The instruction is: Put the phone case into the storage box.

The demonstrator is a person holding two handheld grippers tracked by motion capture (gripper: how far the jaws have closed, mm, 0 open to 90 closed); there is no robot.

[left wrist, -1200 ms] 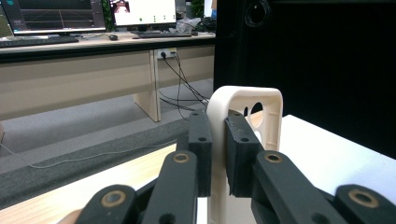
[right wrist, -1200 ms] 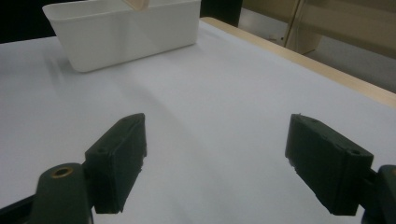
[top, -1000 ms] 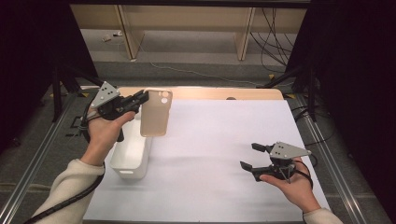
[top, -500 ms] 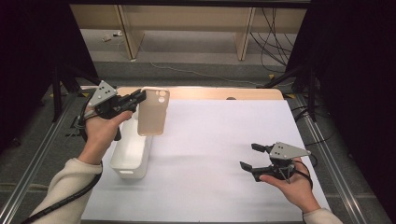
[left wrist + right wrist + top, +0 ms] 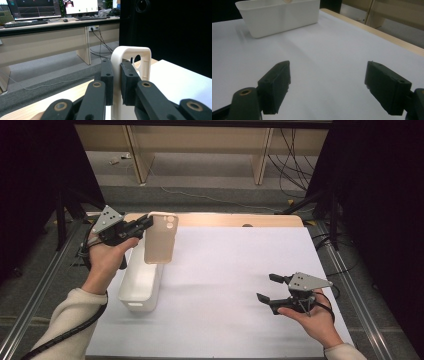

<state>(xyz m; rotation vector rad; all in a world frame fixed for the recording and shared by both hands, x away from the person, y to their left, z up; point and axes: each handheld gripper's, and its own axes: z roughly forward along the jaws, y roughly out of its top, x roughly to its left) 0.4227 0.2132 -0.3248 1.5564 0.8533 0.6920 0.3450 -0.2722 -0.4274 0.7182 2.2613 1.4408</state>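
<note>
Here, at far left, left gripper [image 5: 145,224] raised above the white bin [image 5: 141,282], jaws pressed together on the edge of a beige phone case [image 5: 161,239] (camera holes at its top), held upright over the bin's far end. Further right, bare white table cover [image 5: 235,270]. At far right, right gripper [image 5: 266,288] low over the cover, jaws wide apart, holding nothing.

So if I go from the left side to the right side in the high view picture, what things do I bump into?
left gripper → phone case held up in it → right gripper, open, low over the white table sheet. The white bin sits under the case, so its place in the order is unclear.
</note>
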